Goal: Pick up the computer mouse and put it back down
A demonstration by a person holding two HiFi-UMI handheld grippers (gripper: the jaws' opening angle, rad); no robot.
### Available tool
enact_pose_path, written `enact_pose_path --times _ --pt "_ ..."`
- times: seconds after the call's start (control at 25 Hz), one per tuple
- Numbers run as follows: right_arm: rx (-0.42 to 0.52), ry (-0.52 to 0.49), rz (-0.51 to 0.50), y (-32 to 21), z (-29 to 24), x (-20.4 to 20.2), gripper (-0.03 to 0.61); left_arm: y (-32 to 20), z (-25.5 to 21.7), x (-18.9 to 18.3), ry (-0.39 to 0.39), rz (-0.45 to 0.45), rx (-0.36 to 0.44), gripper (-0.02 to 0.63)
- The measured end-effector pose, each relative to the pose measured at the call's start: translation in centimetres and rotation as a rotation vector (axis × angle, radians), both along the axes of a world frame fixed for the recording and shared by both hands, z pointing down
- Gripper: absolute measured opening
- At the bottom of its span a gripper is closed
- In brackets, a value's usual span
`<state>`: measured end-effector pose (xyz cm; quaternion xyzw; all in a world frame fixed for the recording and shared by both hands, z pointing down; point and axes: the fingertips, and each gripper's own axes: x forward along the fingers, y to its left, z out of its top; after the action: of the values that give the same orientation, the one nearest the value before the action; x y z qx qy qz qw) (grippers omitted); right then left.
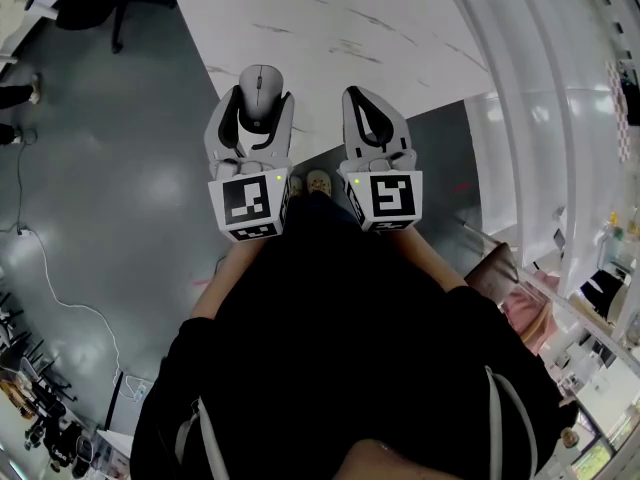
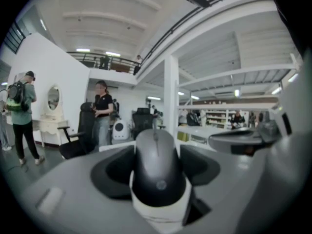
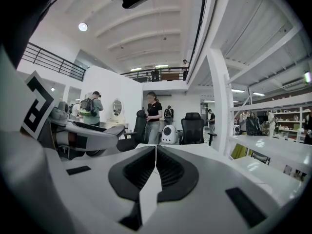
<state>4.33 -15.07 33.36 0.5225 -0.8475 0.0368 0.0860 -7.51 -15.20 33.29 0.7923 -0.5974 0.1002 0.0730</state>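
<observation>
Left gripper: jaws spread wide, pads clamped on both flanks of a grey computer mouse. The mouse's nose points away from the person, out over the table. The mouse hangs above the near edge of the white marble-patterned table, apparently off the top; its height above it is hard to judge from the steep head view.

Right gripper: just right of the mouse, also over the table's near edge. Its pads are pressed together with nothing between them.

Beyond the table's far side, a person in a black top stands next to a black office chair.
</observation>
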Motion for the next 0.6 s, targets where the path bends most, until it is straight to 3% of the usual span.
enact_pose_path --times 0.6 --pt "-0.032 0.004 -0.001 0.4 1.1 -0.7 0.020 0.0 0.3 0.0 -0.027 0.033 0.001 0.296"
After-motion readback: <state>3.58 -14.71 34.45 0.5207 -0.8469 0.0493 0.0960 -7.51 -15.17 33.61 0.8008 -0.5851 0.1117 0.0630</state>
